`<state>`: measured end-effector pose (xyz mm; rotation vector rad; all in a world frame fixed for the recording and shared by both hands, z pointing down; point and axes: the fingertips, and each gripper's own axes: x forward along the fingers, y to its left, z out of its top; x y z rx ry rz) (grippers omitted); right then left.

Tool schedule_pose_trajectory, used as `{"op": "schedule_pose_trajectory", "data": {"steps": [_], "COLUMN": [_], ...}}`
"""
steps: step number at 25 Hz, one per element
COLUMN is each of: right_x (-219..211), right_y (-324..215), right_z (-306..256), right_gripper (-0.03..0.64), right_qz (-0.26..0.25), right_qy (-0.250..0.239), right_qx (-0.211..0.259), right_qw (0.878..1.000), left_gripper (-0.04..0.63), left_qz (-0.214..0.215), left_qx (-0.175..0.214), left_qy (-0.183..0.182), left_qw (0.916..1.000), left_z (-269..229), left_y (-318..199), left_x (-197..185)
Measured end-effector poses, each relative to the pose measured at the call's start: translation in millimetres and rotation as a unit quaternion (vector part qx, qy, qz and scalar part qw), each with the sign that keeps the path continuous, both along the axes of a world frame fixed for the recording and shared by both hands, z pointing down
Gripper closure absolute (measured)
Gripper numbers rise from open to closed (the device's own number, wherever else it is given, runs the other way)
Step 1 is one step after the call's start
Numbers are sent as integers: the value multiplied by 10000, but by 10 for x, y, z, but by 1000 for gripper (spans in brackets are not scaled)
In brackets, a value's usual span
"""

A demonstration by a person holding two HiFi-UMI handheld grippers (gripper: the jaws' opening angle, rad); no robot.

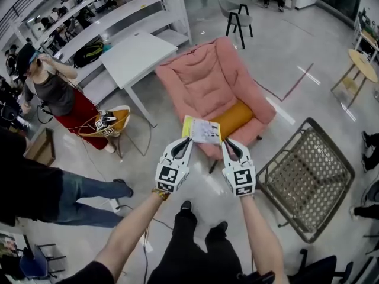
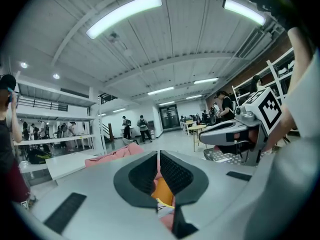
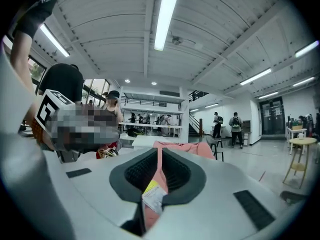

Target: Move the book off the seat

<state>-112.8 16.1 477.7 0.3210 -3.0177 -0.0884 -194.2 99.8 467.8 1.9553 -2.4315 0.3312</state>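
A pink lounge chair [image 1: 204, 81] stands on the grey floor of an open hall, with a folded metal mesh chair [image 1: 308, 176] lying to its right. An orange cushion [image 1: 235, 116] sits across the seat. In front of the cushion, at the seat's front edge, lies the book [image 1: 201, 130], not yet moved off.

The book's long axis runs left to right, along the seat front. It sits just ahead of both tongs and between them. The left tongs [image 1: 185, 142] are at its near-left corner and the right tongs [image 1: 226, 144] at its near-right corner, so neither hand looks clearly nearer.

Both tongs are closed to a thin upright slit and point almost level. A corner of the book shows low in that slit in each gripper view. The jaws close sideways while the book lies flat, so they appear to hold nothing.

The cover is pale with a yellow band, and its print is too small to read. The only other markings are the black-and-white squares on the gripper cubes.
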Motion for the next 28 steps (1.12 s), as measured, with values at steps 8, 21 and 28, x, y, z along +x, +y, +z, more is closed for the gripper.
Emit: {"op": "schedule_pose_trajectory", "data": {"steps": [8, 21, 28], "right_x": [-174, -642, -763], "right_y": [-108, -270, -353], "right_z": [474, 1055, 1502], "right_gripper": [600, 600, 564], "right_qz": [83, 90, 74], "right_qy": [322, 767, 1076], "right_qx": [23, 278, 241], "right_qw": [9994, 9966, 9939], "left_gripper": [581, 581, 580], "left_qz": [95, 411, 692], "left_qx": [-220, -647, -1112], "left_qy": [18, 37, -179], "left_qw": [9997, 9971, 9912], "left_z": [458, 1171, 1691], "left_y": [-45, -240, -224], "left_x": [-294, -789, -962]}}
